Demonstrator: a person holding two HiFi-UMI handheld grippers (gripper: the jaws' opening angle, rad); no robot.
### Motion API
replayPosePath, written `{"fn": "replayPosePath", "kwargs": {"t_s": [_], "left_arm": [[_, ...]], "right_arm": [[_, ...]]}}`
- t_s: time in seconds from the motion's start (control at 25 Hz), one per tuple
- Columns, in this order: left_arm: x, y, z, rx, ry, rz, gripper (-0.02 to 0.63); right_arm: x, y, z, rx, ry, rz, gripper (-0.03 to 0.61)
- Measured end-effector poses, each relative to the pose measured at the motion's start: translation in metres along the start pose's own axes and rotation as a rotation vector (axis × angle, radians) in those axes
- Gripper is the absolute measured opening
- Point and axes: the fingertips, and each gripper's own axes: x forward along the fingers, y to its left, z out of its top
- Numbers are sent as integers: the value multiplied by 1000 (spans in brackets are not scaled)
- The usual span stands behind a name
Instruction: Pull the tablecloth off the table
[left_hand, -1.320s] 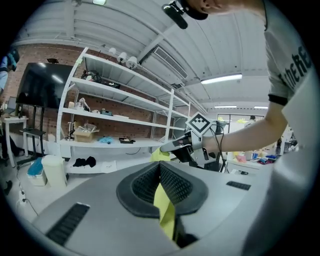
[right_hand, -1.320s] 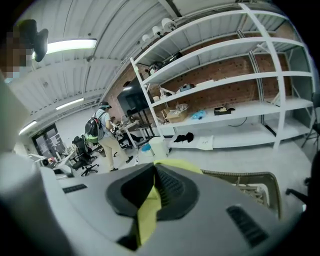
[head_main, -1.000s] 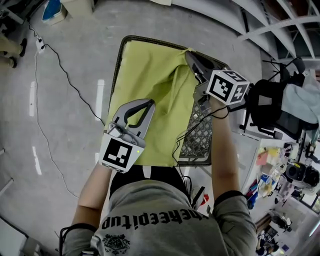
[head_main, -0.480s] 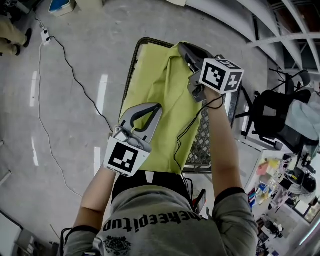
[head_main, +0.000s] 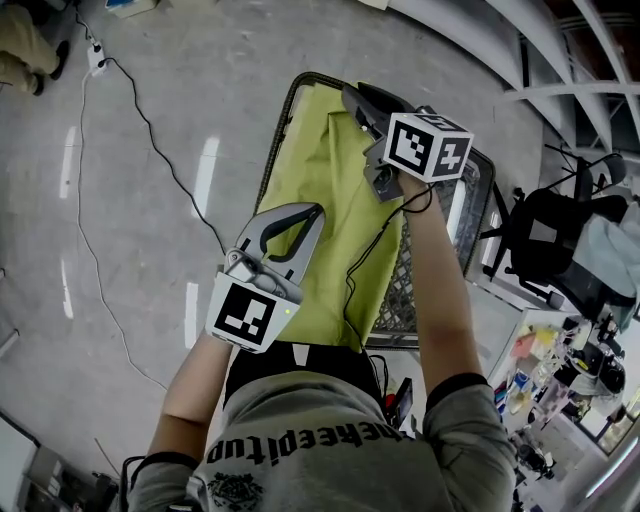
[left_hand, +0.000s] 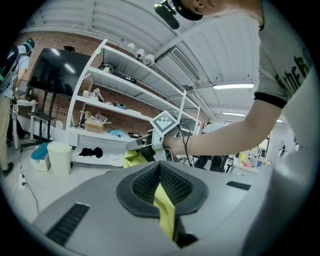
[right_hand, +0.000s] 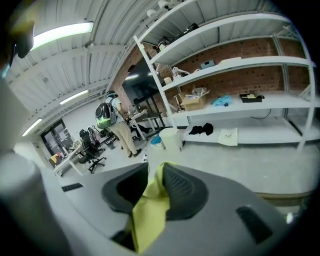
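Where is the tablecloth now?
In the head view the tablecloth covers the left of the mesh table, pinched in the left tongs; the right tongs, just opening, have its fold between them.

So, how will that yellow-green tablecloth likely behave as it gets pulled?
Probably floppy: the tablecloth bunches into folds and ridges on the table. Likely light, since a thin pinch in the left gripper holds its edge. It might snag on the table's mesh.
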Motion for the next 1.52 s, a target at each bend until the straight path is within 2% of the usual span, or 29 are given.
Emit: {"fn": "replayPosePath", "kwargs": {"t_s": [0.04, 0.28, 0.44, 0.68, 0.8, 0.88, 0.92, 1.2, 1.52], "left_arm": [[0, 1, 0, 0, 0, 0, 14], [-2, 5, -1, -6, -1, 1, 14], [0, 1, 0, 5, -1, -2, 14], [-1, -2, 2, 2, -8, 3, 14], [-1, -5, 4, 9, -13, 5, 14], [-2, -7, 4, 12, -14, 3, 14], [-3, -8, 5, 15, -14, 2, 14], [-12, -19, 7, 37, -22, -8, 14], [-21, -44, 12, 77, -35, -4, 14]], "right_arm": [[1, 2, -2, 4, 7, 10, 95], [-1, 12, -4, 23, -6, 40, 129], [-1, 15, -11, -21, 36, 38, 131], [-18, 17, -5, -11, -28, 33, 129], [-32, 11, -5, -22, -46, 7, 87], [-43, 9, -8, -25, -65, -5, 20], [-49, 9, -10, -27, -77, -6, 12], [-99, 30, -37, -47, -142, -24, 11], [-174, 66, -55, -16, -245, -5, 11]]}}
